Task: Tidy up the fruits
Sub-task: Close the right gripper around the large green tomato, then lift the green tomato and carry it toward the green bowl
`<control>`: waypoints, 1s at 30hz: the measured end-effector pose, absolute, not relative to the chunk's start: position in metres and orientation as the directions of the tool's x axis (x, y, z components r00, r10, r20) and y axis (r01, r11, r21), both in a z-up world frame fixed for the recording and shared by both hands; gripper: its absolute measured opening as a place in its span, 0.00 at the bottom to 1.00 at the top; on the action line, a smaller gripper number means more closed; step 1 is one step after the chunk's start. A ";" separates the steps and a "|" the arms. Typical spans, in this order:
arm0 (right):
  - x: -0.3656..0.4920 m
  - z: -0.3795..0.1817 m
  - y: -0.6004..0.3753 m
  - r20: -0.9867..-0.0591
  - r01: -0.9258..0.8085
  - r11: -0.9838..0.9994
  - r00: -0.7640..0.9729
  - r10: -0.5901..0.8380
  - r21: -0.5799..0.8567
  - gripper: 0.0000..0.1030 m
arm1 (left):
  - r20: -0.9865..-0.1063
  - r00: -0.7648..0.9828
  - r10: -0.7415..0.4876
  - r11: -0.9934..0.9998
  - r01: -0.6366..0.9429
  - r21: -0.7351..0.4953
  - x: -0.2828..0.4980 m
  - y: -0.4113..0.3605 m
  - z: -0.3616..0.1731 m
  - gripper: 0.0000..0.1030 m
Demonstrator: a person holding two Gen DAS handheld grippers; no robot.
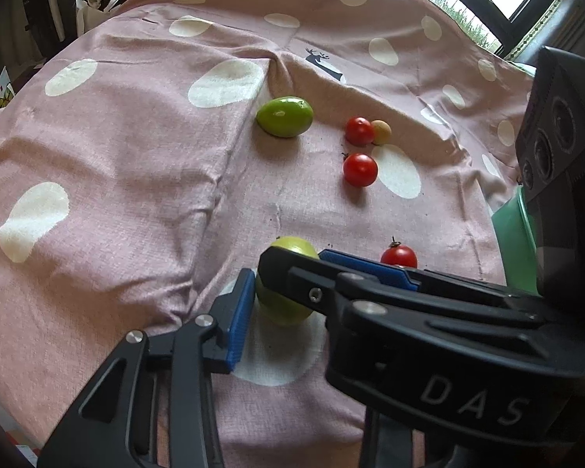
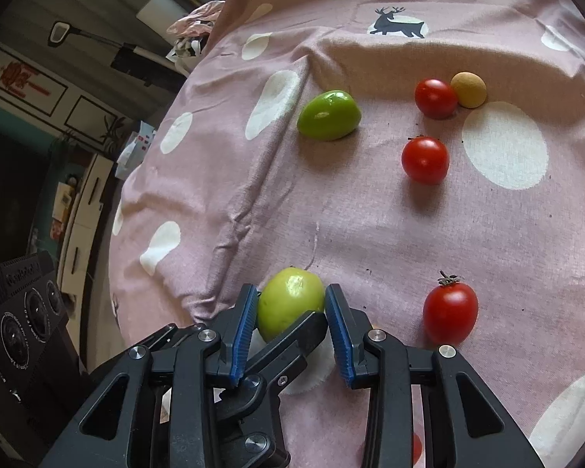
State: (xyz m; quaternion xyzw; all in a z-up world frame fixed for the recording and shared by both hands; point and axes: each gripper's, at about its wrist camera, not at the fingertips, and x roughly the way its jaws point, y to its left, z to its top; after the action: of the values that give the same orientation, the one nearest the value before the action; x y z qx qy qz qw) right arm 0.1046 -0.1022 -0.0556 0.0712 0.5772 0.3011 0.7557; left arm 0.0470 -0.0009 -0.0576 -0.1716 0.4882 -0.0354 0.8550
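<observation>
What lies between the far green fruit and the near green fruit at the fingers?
Only bare pink polka-dot cloth between the far green fruit and the near green fruit, seen in the right wrist view.

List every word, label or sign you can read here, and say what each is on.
"DAS": white letters on the black body of the tongs in the left wrist view.
Embossed lettering on the black camera housing: too blurred to read.
Red sign on the wall panel: too small to read.
Deer silhouette on the cloth: picture only, no words.

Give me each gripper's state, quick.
Left gripper: cannot tell, one finger is hidden.
Right gripper: closed on the near green fruit.
</observation>
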 end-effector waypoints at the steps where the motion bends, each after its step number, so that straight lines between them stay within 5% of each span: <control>1: 0.104 -0.055 -0.102 -0.828 -0.376 0.808 0.158 0.538 0.453 0.38 | -0.822 0.522 -0.227 0.939 -0.108 -0.328 0.047 -0.001 -0.058 0.33; 30: 0.071 -0.001 -0.114 -0.747 -0.434 0.813 0.368 0.554 0.388 0.38 | -0.679 0.694 -0.239 0.944 0.002 -0.331 0.019 -0.010 -0.010 0.34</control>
State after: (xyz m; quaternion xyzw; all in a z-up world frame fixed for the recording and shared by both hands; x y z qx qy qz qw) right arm 0.0709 -0.1136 -0.0013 0.0627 0.4757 0.2995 0.8247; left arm 0.0194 -0.0098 -0.0098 -0.1540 0.3856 -0.0664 0.9073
